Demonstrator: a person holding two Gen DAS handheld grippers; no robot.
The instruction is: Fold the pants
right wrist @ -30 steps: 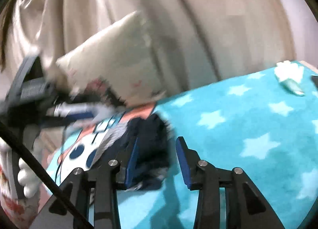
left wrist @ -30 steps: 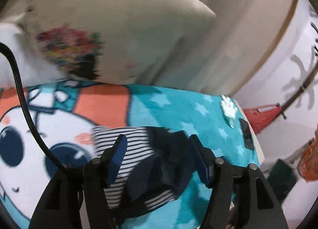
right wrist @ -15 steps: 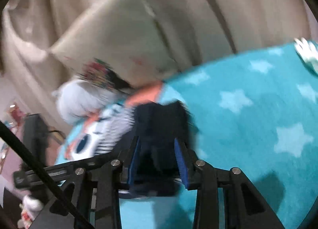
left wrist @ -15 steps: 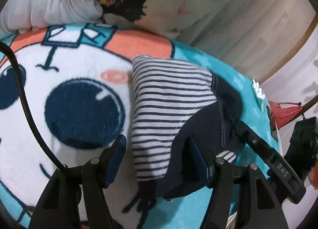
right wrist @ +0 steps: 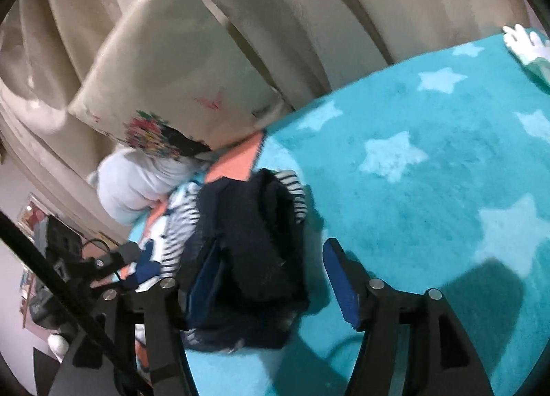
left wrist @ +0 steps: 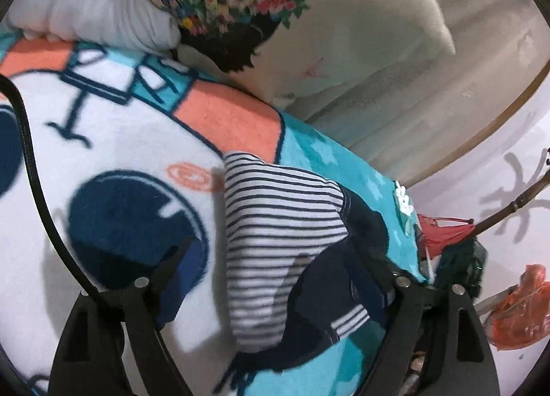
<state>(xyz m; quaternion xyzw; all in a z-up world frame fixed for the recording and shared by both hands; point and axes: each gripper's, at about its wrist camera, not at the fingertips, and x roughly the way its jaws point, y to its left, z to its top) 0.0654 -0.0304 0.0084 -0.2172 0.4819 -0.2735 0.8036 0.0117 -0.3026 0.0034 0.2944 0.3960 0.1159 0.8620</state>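
One small bundle, the pants (left wrist: 285, 244), lies folded on the turquoise cartoon blanket (right wrist: 429, 155), navy cloth over a striped lining, near the edge where the star pattern begins. The left gripper (left wrist: 275, 279) hangs over it with its blue pads spread wide, the bundle lying between them, nothing pinched. The right gripper (right wrist: 271, 279) is spread too, its left pad against the navy fabric, its right pad clear of it over the blanket. Behind the bundle a floral pillow (left wrist: 309, 11) leans on a white cushion (left wrist: 89, 7) against beige curtains (right wrist: 343, 11).
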